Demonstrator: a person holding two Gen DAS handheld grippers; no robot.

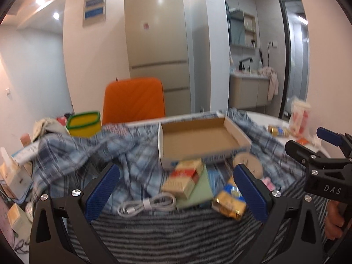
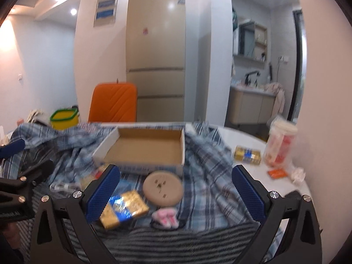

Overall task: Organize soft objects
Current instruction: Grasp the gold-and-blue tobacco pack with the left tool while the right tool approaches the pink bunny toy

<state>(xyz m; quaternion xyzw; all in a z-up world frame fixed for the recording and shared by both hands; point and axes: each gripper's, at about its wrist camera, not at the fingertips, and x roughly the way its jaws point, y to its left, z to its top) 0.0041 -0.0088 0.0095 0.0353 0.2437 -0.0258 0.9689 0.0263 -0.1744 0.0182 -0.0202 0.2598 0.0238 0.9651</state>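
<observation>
Left wrist view: left gripper (image 1: pixel 176 189), jaws wide apart, nothing between them, held above a desk littered with cloth and small goods. Blue plaid shirt (image 1: pixel 88 154) spread crumpled across the desk; grey striped cloth (image 1: pixel 176 233) lying nearest the camera, over the plaid's near edge. Open cardboard box (image 1: pixel 198 138), shallow, resting on the plaid shirt. Just in front of the box: a red-and-cream packet (image 1: pixel 184 180) on a green card (image 1: pixel 198 193), a coiled white cable (image 1: pixel 147 204), a gold-and-blue packet (image 1: pixel 228 202), a round beige disc (image 1: pixel 248 162). Yellow tub with green rim (image 1: pixel 84 124) at far left; orange chair (image 1: pixel 134 101) behind the desk; beige refrigerator (image 1: pixel 157 44) against the wall. Right gripper (image 1: pixel 325 154) visible at the right edge

Right wrist view: right gripper (image 2: pixel 176 189), jaws wide apart, holding nothing, over the same cloths. Pink soft item (image 2: pixel 165 216) on a dark band, lying on the plaid shirt (image 2: pixel 209 165) just beside the disc (image 2: pixel 162 188) and near the gold-and-blue packet (image 2: pixel 123 208). Bare white desk (image 2: pixel 242 140) at right, carrying a second gold packet (image 2: pixel 247 155), a clear jar (image 2: pixel 279 143) and an orange card (image 2: pixel 277 172)
</observation>
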